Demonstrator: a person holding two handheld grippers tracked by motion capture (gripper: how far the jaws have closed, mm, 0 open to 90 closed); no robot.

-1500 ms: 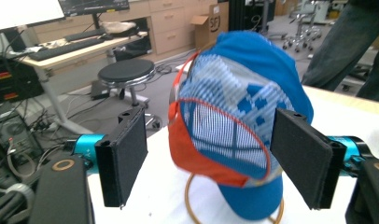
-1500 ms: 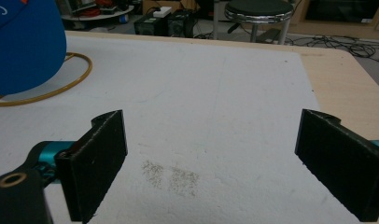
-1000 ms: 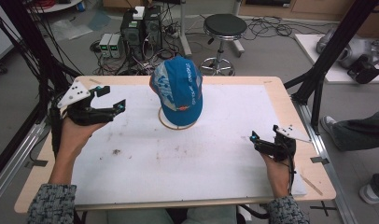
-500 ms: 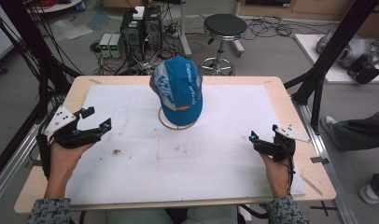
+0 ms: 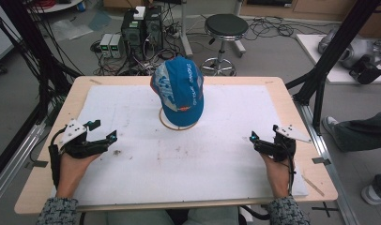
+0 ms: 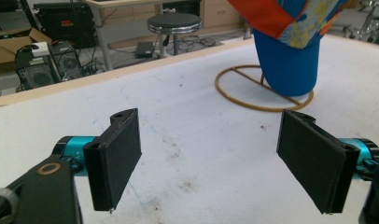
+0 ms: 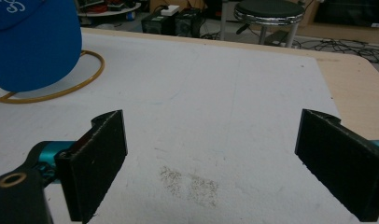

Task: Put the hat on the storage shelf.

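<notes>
Left gripper (image 5: 100,131) now nearer the table's (image 5: 48,187) front edge; both grippers' fingers spread, empty.

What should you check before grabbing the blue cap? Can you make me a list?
1. Left gripper open: ok, jaws wide apart.
2. Right gripper open: ok, jaws wide apart.
3. Both grippers empty: ok.
4. Cap sits on its ring stand: ok, upright near the table's far middle.
5. Mat between grippers and cap free of things: ok, just smudges.
6. Cap fixed to stand or loose: cannot tell.
</notes>
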